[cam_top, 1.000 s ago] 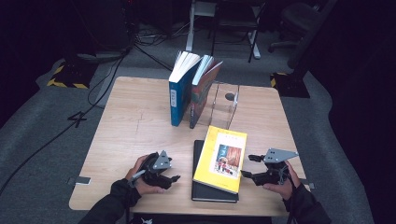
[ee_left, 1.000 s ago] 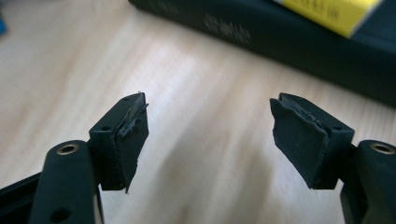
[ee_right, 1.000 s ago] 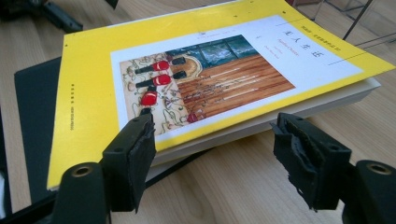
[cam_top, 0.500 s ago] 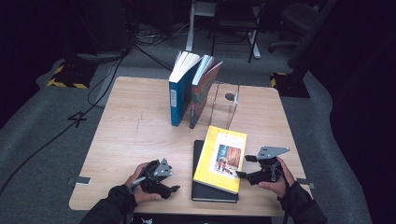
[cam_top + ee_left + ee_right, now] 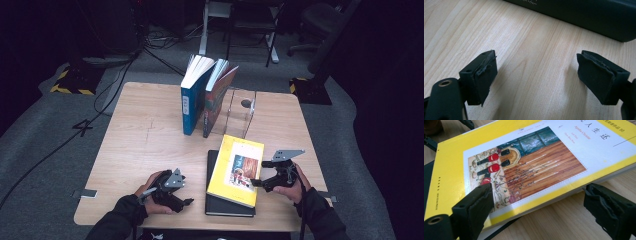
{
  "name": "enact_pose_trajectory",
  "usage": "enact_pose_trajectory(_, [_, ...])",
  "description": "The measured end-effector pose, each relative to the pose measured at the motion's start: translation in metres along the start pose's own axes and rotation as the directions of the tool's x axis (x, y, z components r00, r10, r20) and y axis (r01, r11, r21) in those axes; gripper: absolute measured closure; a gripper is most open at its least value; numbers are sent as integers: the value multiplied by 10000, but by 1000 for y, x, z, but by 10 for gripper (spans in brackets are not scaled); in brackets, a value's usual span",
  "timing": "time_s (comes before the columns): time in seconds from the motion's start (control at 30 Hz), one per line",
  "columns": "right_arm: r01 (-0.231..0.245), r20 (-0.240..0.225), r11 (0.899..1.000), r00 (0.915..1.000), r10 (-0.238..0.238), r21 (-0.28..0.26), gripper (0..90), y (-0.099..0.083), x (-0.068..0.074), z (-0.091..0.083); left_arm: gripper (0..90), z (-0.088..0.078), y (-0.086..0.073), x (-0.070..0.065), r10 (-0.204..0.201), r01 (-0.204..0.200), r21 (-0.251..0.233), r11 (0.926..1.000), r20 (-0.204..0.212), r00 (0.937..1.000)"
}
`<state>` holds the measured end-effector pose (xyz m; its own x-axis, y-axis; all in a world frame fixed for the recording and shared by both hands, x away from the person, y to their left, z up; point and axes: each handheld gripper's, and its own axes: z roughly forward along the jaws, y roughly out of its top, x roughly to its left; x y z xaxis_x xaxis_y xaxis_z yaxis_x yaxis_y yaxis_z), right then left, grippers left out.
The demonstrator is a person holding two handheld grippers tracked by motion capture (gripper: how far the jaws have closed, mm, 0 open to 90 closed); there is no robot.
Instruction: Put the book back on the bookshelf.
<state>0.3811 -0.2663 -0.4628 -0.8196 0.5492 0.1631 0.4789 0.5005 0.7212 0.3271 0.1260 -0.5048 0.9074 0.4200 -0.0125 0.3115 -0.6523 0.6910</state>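
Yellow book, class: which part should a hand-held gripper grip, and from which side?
Grip the yellow book at its right long edge, coming in level from the right. That edge overhangs the black book beneath, so one jaw can slide under while the other rests on the cover.

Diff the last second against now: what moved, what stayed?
Right gripper slid left to the yellow book's edge, its jaws just opening, one above the cover and one below, not clamped. Left gripper opened too, nothing between its jaws. Yellow book, black book and standing books unchanged.

Paperback (image 5: 237, 170) atop closed book (image 5: 216, 206), two upright books (image 5: 205, 97) behind, perhaps touching a bookend (image 5: 246, 107)
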Motion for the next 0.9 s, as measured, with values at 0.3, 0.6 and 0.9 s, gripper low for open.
enact_pose_trajectory(0.3, [3,279,9987,9996,-18,510,92,13,-8,4,157,3,3,-2,-292,291,-12,9996,-181,9994])
enact_pose_trajectory(0.6, [741,560,9970,9956,-752,218,198,30,-8,10,157,3,3,-2,-269,268,-5,9996,-177,9995])
enact_pose_trajectory(0.9, [1214,-400,9926,9918,-1216,-76,413,36,10,15,158,3,3,-2,-237,237,-6,9997,-169,9996])
